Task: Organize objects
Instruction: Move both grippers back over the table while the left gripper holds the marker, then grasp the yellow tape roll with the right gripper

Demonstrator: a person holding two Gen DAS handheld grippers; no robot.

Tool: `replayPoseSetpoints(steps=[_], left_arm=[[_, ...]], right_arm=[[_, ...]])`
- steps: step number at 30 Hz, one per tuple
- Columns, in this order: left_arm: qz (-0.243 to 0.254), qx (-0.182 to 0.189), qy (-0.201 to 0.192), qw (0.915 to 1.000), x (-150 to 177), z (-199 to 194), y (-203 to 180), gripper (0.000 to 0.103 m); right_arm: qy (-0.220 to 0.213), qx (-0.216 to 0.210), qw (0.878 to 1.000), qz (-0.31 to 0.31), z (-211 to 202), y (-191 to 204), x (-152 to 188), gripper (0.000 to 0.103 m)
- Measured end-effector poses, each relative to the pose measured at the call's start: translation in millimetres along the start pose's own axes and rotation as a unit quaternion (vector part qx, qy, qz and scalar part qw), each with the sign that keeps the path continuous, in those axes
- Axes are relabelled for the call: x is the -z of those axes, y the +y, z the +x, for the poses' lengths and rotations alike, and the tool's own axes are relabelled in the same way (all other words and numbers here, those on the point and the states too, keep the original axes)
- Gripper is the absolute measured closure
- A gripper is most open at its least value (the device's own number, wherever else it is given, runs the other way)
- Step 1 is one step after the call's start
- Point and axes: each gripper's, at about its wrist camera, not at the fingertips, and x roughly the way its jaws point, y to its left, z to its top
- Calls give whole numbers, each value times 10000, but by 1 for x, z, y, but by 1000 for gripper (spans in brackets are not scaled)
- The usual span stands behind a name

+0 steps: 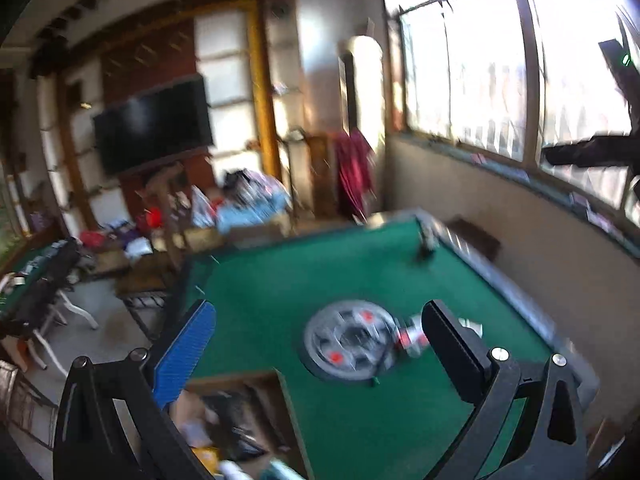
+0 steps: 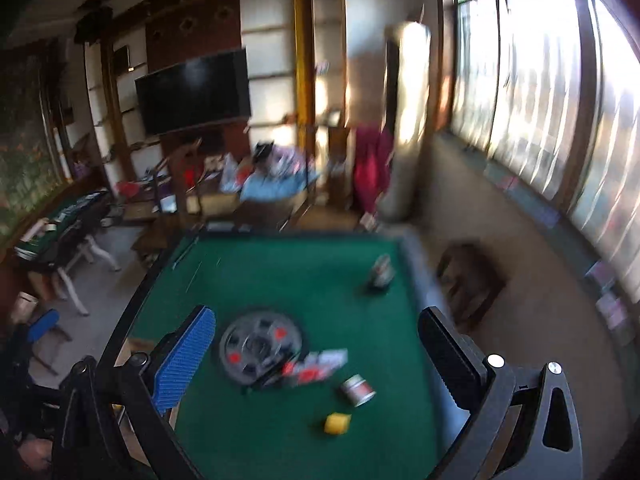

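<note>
Both views are blurred. A green felt table (image 2: 280, 272) has a round grey panel (image 2: 260, 346) at its middle. Beside the panel lies a red and white packet (image 2: 316, 366), then a small tin on its side (image 2: 357, 390) and a yellow cube (image 2: 337, 423). Another small tin (image 2: 382, 272) stands near the far right corner. My right gripper (image 2: 318, 314) hangs open above the table with nothing between its fingers. My left gripper (image 1: 319, 308) is open and empty too, above the round panel (image 1: 348, 338). A cardboard box (image 1: 240, 416) of mixed items sits at the near left of the table (image 1: 280, 272).
A dark wooden stool (image 2: 468, 280) stands right of the table, below a long window sill. Beyond the far edge are cluttered low tables (image 2: 256, 196), a wall television (image 2: 194, 92) and a red cloth (image 2: 372, 168). White-legged chairs (image 2: 76, 280) stand at the left.
</note>
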Motion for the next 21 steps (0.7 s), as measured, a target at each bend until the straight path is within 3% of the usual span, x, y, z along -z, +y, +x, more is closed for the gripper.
replayPoseSetpoints(steps=[3, 5, 9, 14, 17, 21], left_arm=[[-36, 231, 385, 9990, 40, 55, -20, 0], [-126, 151, 597, 9980, 65, 92, -30, 0], [-99, 50, 1201, 9927, 97, 161, -46, 0], [204, -99, 1574, 9873, 117, 211, -64, 0], [-19, 8, 1771, 9842, 119, 234, -65, 0], [-309, 169, 1950, 9802, 124, 258, -63, 0]], right_arm=[[426, -448, 9964, 579, 78, -30, 81, 0], [685, -644, 9899, 1059, 125, -49, 129, 0], [1413, -277, 9790, 1445, 203, -75, 203, 1], [1502, 179, 9841, 934, 225, -68, 232, 3], [1519, 188, 9854, 745, 238, -61, 237, 5], [1555, 206, 9858, 601, 250, -56, 242, 22]])
